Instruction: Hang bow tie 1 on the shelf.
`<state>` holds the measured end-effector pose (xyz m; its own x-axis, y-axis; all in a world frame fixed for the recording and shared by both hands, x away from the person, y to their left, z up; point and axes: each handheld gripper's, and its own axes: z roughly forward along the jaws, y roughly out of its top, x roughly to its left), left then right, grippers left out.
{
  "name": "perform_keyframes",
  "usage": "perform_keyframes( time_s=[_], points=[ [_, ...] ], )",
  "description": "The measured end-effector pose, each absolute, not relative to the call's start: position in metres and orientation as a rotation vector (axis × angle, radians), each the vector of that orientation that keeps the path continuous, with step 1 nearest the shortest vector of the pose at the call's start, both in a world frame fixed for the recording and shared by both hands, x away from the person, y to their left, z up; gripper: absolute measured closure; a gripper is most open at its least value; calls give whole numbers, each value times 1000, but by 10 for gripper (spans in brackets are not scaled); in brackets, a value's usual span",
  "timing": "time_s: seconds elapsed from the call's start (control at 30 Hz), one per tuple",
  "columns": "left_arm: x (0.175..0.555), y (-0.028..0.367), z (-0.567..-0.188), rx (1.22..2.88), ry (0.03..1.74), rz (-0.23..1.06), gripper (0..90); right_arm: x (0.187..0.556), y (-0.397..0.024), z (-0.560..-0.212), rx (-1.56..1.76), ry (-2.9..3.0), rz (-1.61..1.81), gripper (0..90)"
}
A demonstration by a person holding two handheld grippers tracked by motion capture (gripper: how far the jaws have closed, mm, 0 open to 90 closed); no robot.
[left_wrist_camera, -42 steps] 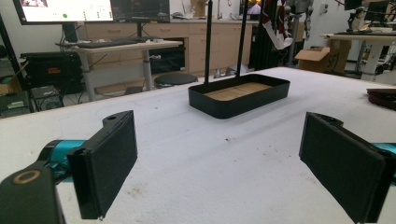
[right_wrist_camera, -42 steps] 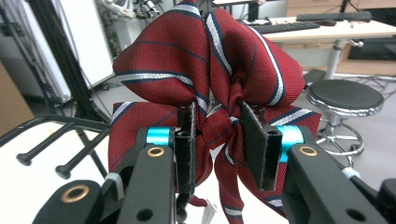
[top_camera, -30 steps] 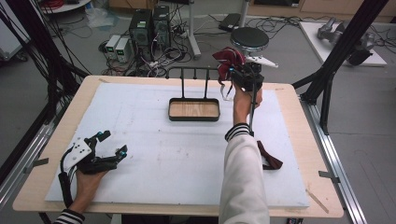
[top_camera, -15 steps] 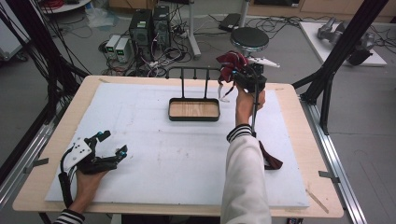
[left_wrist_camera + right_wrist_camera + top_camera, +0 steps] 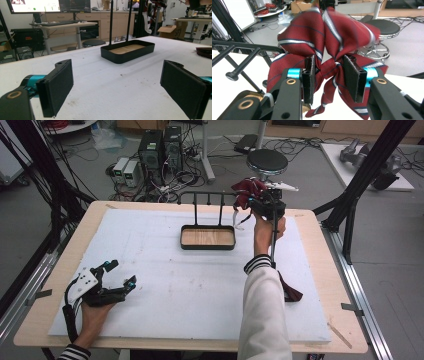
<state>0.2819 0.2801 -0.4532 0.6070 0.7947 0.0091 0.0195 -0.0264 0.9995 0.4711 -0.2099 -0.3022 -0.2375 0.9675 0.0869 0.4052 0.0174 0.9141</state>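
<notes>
High view: over the last second my right gripper (image 5: 256,196) has carried the striped tie (image 5: 246,190) a little toward the bench's far edge and higher, so it now hangs level with the right end of the rack's top bar (image 5: 207,194). The left gripper (image 5: 119,276) has not moved; it rests near the bench's near left corner.

Right gripper view: the jaws are clamped on a bunched fold of the red tie (image 5: 329,47), with cloth billowing above the pads (image 5: 309,75) and a tail hanging below. The black bar (image 5: 242,46) of the rack runs in from the left, just beside the cloth; I cannot tell whether they touch.

Left gripper view: the jaws stand wide apart with nothing between them, facing the rack's tray (image 5: 127,51) across the white mat (image 5: 105,85).

A second dark red tie (image 5: 290,291) lies near the bench's right edge, beside my right sleeve.

Judgement: the small advance places the tie at hanging height. The next move is to pass the cloth over the bar and let it drape before releasing. The main risk is the bunched fold slipping off.
</notes>
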Motion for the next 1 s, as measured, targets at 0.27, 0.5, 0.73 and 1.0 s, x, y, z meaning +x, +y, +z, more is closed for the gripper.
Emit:
perform_keyframes(
  time_s=[0.27,0.5,0.73,1.0],
  points=[
    [282,280,-453,1482,724,716,118,471,-209,-304,1430,1731,1199,638],
    [282,280,-453,1482,725,718,117,471,-209,-304,1429,1761,1186,632],
    [282,280,-453,1481,724,721,117,472,-207,-308,1444,1839,1173,671],
    [282,280,-453,1482,724,721,117,470,-206,-306,1415,1885,1120,670]
  ],
)
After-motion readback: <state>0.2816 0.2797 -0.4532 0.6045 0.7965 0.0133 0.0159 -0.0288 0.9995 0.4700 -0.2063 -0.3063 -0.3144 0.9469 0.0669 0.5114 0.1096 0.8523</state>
